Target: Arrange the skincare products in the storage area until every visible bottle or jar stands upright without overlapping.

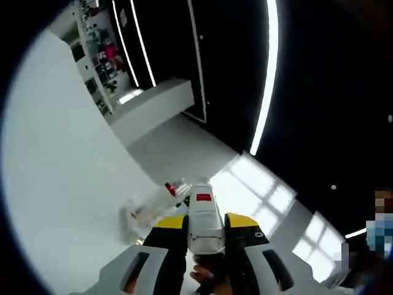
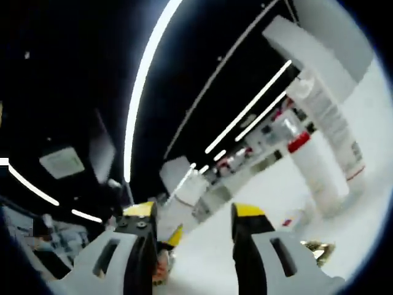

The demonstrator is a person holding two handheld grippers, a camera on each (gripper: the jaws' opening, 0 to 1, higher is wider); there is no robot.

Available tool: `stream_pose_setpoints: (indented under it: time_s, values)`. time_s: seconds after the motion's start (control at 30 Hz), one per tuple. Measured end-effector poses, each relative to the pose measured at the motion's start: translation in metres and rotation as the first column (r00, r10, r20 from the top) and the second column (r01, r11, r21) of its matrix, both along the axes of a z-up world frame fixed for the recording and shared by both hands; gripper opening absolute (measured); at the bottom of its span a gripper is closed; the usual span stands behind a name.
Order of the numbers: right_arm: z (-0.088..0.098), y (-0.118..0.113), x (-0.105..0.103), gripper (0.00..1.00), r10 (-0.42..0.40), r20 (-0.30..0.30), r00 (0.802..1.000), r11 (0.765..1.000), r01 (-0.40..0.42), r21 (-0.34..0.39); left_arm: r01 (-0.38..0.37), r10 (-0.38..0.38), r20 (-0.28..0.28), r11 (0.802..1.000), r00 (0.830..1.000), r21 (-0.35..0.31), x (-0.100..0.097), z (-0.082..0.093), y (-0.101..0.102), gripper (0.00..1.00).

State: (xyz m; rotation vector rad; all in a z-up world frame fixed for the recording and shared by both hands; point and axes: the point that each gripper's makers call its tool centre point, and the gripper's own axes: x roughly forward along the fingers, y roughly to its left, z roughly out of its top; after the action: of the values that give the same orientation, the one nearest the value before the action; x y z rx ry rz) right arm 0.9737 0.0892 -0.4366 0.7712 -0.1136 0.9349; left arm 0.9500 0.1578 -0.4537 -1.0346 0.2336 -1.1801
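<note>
My left gripper [image 1: 206,222] is shut on a white bottle [image 1: 203,212] with a small red label, held between the yellow-tipped jaws. Just beyond it, a clear organiser [image 1: 144,212] with a small red-capped item [image 1: 170,187] sits on the white surface. My right gripper [image 2: 196,215] is open with nothing between its jaws. To its right stands a tall white tube [image 2: 322,163] with a red band and printed text, upright and apart from the jaws. A small gold-coloured item [image 2: 319,249] lies near its foot. A yellow-tipped part [image 2: 174,235] shows close behind the right gripper's left jaw.
A broad white surface [image 1: 67,184] spreads to the left in the left gripper view. Display shelves [image 1: 98,49] with assorted products stand far off, beside a white counter [image 1: 153,101]. More shelves with red-labelled products [image 2: 264,138] stand in the distance. Light strips cross the dark ceiling.
</note>
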Motion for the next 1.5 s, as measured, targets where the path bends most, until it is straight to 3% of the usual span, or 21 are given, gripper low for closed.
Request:
stream_pose_setpoints:
  time_s: [0.07, 0.2, 0.3, 0.6, 0.63, 0.73, 0.8, 0.87, 0.9, 0.93, 0.97, 1.0, 1.03, 1.13, 1.2, 1.3, 1.33, 1.43, 1.47, 1.5]
  values:
    - [0.011, -0.004, -0.006, 0.55, 0.034, -0.006, 0.999, 0.993, -0.033, 0.116, 0.043, -0.043, 0.04, 0.999, 0.998, -0.006, -0.015, 0.005, -0.011, 0.22]
    - [0.02, -0.004, -0.015, 0.62, 0.097, -0.017, 0.995, 0.971, -0.091, 0.221, 0.136, -0.133, 0.062, 0.99, 0.989, -0.038, -0.03, 0.009, -0.024, 0.22]
    - [0.024, -0.002, -0.02, 0.64, 0.146, -0.023, 0.989, 0.951, -0.134, 0.279, 0.161, -0.158, 0.058, 0.986, 0.986, -0.036, -0.035, 0.007, -0.032, 0.22]
    - [0.023, 0.008, -0.032, 0.21, 0.213, -0.012, 0.977, 0.959, -0.207, 0.192, 0.173, -0.173, 0.054, 0.985, 0.983, -0.009, -0.033, 0.0, -0.037, 0.22]
    - [0.019, 0.009, -0.032, 0.21, 0.213, -0.023, 0.977, 0.963, -0.206, 0.173, 0.182, -0.18, 0.054, 0.983, 0.982, -0.033, -0.034, 0.003, -0.037, 0.22]
    - [0.019, 0.015, -0.03, 0.2, 0.231, -0.035, 0.972, 0.958, -0.221, 0.186, 0.166, -0.164, 0.057, 0.986, 0.985, -0.025, -0.03, 0.001, -0.037, 0.22]
    - [0.018, 0.017, -0.027, 0.2, 0.205, -0.031, 0.978, 0.967, -0.197, 0.163, 0.093, -0.089, 0.1, 0.995, 0.991, -0.036, -0.021, 0.003, -0.036, 0.24]
    - [0.014, 0.016, -0.021, 0.2, 0.151, -0.037, 0.988, 0.982, -0.146, 0.121, -0.019, 0.008, 0.164, 0.998, 0.986, 0.067, -0.011, -0.007, -0.036, 0.26]
    - [0.015, 0.016, -0.021, 0.2, 0.144, -0.033, 0.989, 0.984, -0.139, 0.111, -0.071, 0.042, 0.176, 0.985, 0.984, 0.159, -0.006, -0.016, -0.038, 0.34]
    - [0.017, 0.015, -0.022, 0.2, 0.142, -0.026, 0.99, 0.984, -0.138, 0.113, -0.089, 0.053, 0.179, 0.976, 0.982, 0.2, -0.004, -0.021, -0.038, 0.48]
    - [0.022, -0.002, -0.023, 0.2, 0.126, -0.019, 0.992, 0.983, -0.122, 0.139, -0.145, 0.085, 0.213, 0.948, 0.973, 0.283, 0.002, -0.03, -0.04, 0.6]
    - [0.023, -0.007, -0.022, 0.2, 0.118, -0.02, 0.993, 0.983, -0.113, 0.145, -0.185, 0.109, 0.235, 0.926, 0.966, 0.33, 0.006, -0.036, -0.042, 0.71]
    - [0.022, -0.017, -0.016, 0.2, 0.083, -0.037, 0.996, 0.986, -0.076, 0.146, -0.194, 0.112, 0.244, 0.92, 0.963, 0.341, 0.007, -0.037, -0.043, 0.76]
    - [0.013, -0.042, 0.001, 0.2, -0.06, -0.054, 0.997, 0.997, 0.063, 0.046, -0.201, 0.085, 0.298, 0.902, 0.951, 0.383, 0.008, -0.043, -0.05, 0.68]
    - [0.011, -0.054, 0.007, 0.2, -0.145, -0.046, 0.988, 0.989, 0.145, -0.005, -0.211, 0.098, 0.292, 0.898, 0.951, 0.385, 0.012, -0.044, -0.05, 0.72]
    - [0.002, -0.081, 0.023, 0.2, -0.302, -0.04, 0.953, 0.947, 0.295, -0.129, -0.259, 0.127, 0.303, 0.857, 0.944, 0.445, 0.022, -0.055, -0.046, 0.79]
    - [-0.007, -0.091, 0.03, 0.2, -0.367, -0.047, 0.929, 0.913, 0.351, -0.207, -0.277, 0.13, 0.319, 0.836, 0.939, 0.474, 0.024, -0.059, -0.044, 0.79]
    - [-0.022, -0.108, 0.041, 0.2, -0.469, -0.025, 0.883, 0.833, 0.432, -0.345, -0.286, 0.136, 0.32, 0.825, 0.938, 0.487, 0.026, -0.062, -0.043, 0.79]
    - [-0.027, -0.114, 0.045, 0.2, -0.501, -0.012, 0.865, 0.796, 0.456, -0.397, -0.287, 0.139, 0.317, 0.824, 0.938, 0.489, 0.026, -0.063, -0.042, 0.79]
    - [-0.029, -0.115, 0.047, 0.2, -0.514, 0.009, 0.858, 0.775, 0.469, -0.423, -0.291, 0.145, 0.316, 0.823, 0.938, 0.487, 0.027, -0.062, -0.041, 0.8]
